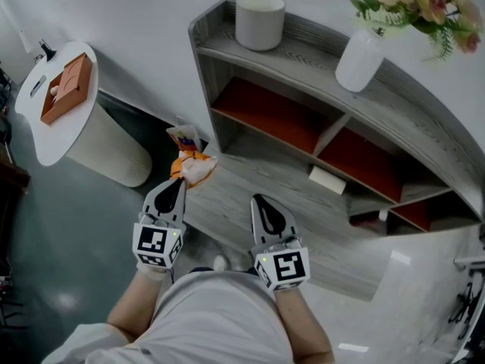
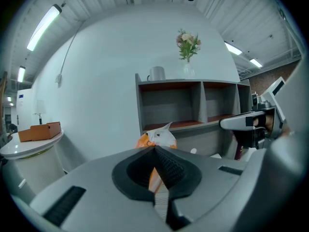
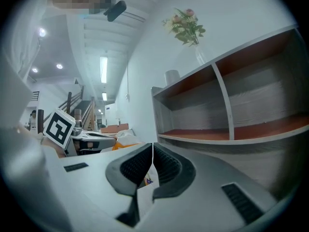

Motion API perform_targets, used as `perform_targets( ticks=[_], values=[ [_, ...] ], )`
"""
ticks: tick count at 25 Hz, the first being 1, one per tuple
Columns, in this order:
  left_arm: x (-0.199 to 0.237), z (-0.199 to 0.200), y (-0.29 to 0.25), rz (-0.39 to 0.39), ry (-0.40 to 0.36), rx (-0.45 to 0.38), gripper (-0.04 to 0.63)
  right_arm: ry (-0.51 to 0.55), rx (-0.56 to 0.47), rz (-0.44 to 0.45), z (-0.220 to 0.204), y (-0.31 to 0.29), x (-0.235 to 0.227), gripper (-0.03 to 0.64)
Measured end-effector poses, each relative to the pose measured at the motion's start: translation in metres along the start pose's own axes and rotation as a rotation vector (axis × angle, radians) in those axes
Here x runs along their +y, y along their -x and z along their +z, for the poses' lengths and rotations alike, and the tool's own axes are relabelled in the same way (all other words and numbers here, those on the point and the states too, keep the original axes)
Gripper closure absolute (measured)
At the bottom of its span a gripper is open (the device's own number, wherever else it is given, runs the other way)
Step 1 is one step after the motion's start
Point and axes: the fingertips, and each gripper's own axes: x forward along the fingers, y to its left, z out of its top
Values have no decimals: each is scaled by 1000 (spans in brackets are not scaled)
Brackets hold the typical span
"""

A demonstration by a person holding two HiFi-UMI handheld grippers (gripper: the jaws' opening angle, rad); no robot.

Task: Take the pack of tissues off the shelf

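Note:
The pack of tissues (image 1: 192, 165) is an orange and white crinkly packet. It hangs off the tip of my left gripper (image 1: 180, 180), which is shut on its lower edge, out in front of the shelf's left end. In the left gripper view the pack (image 2: 160, 137) sticks up just past the closed left gripper (image 2: 154, 148). My right gripper (image 1: 258, 198) is beside it over the shelf's low front ledge, jaws together, with nothing seen between its tips. From the right gripper (image 3: 152, 144) view the pack (image 3: 123, 140) shows to the left.
The grey curved shelf (image 1: 303, 59) has red-brown boards, a white pot (image 1: 260, 20) and a flower vase (image 1: 360, 58) on top. A small white box (image 1: 327, 179) lies on its lower ledge. A round white table (image 1: 45, 139) with a cardboard box (image 1: 67, 88) stands left.

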Motion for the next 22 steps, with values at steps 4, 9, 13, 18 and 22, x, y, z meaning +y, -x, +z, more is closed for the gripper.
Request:
perform_targets(
  ticks=[4,9,13,18,22],
  values=[
    [-4,2,-4,-7,-1,0,580,-12,1,-5,0,2,-5,597],
    [-12,1,-9,-20,-1,5,580,-18,-5,-19,-1,7,-13,597],
    [-19,-1,-13,-32,1,14,580,-21,-11,-29,-1,10,-21,597],
    [-27,0,-19,-41,-2,18,580,-31,-6,-43,-3,14,-30,595],
    [-33,2,-21,-44,-4,17,580,-34,-15,-51,-1,18,-36,595]
  ],
)
